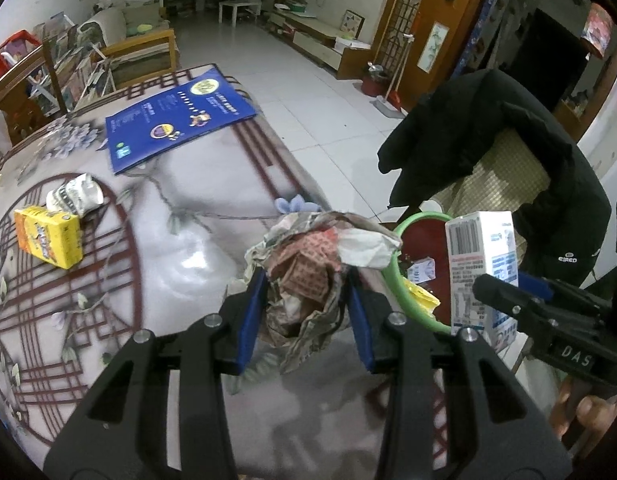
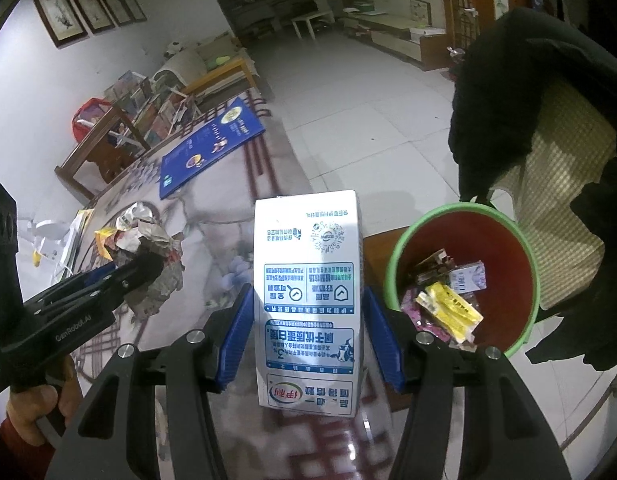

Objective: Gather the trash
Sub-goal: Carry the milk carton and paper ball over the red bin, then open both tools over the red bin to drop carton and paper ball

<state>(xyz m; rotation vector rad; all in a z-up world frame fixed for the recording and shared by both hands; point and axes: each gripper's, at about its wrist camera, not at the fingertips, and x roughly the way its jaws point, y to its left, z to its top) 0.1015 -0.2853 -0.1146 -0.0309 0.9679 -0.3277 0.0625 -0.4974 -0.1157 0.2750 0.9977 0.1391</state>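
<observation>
My left gripper (image 1: 306, 280) is shut on a crumpled wad of paper (image 1: 308, 264), held above the patterned table near its right edge. My right gripper (image 2: 308, 312) is shut on a white milk carton (image 2: 310, 300), printed in blue and held upright. That carton (image 1: 482, 260) also shows in the left wrist view, beside the green-rimmed red bin (image 2: 520, 256). The bin stands off the table's edge and holds several wrappers and small cartons. On the table's left lie a yellow box (image 1: 48, 236) and a crumpled white wrapper (image 1: 76, 196).
A blue folder (image 1: 176, 116) lies at the table's far side. A chair draped with a black jacket (image 1: 504, 140) stands just behind the bin. White tiled floor (image 1: 328, 92) stretches beyond the table. A hand (image 2: 36, 408) grips the left tool's handle.
</observation>
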